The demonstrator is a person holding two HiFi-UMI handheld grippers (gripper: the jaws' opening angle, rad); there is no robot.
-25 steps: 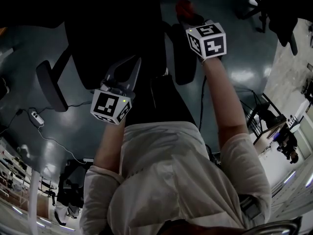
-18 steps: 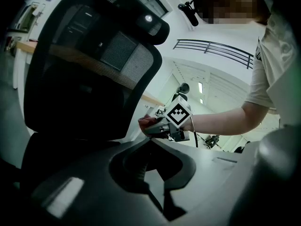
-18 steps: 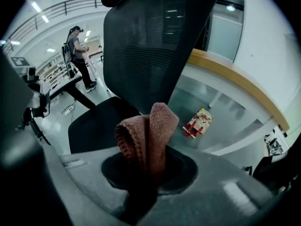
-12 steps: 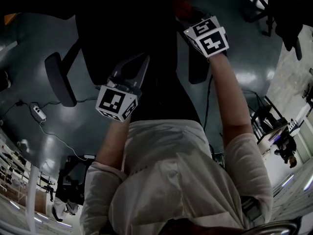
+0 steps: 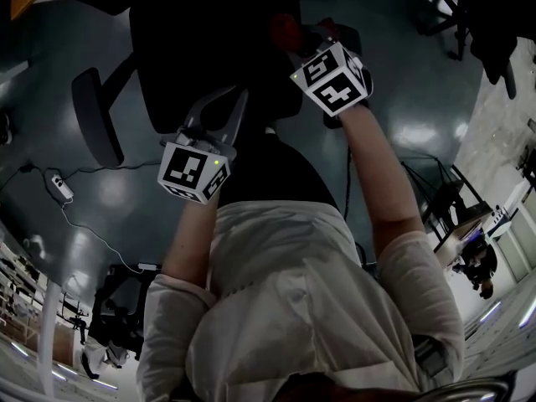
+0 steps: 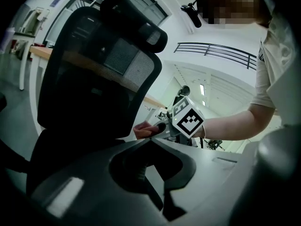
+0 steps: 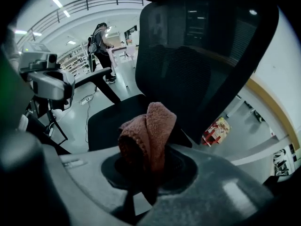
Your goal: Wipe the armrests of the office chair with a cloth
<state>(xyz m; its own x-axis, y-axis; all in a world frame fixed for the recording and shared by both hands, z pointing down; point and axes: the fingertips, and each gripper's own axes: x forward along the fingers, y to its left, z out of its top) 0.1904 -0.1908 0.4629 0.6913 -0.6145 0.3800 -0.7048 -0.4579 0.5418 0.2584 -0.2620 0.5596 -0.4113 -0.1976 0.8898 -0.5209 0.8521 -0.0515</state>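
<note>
I have the right tongs (image 7: 146,173) clamped on the cloth (image 7: 148,131), a reddish-brown knitted wad that stands folded up out of them. Beyond it rises the office chair (image 7: 202,55), black, with a mesh backrest (image 6: 94,79) and a headrest (image 6: 134,20) on top. The right gripper view looks across its seat (image 7: 115,117) from the chair's right side. In the head view I see the cloth at the chair's right edge, just beside the right armrest (image 5: 335,121), most of which is covered by the marker cube on those tongs. I cannot tell whether the cloth touches the armrest pad. The left gripper view shows it from the other side, poking out next to the backrest's far edge. The left tongs (image 6: 146,171) are closed together with nothing between them. They are held in front of the chair's seat, pointing at the backrest and well apart from the left armrest (image 5: 94,117), which stands bare at the chair's left side. Both of the person's forearms reach toward the chair from its front. On the grey floor (image 5: 419,99) to the left of the chair lies a power strip (image 5: 59,189) with its cable. Past the chair's right side a red and yellow package (image 7: 216,128) rests on the floor. Another person (image 7: 100,41) stands far off beyond the chair's left armrest.
</note>
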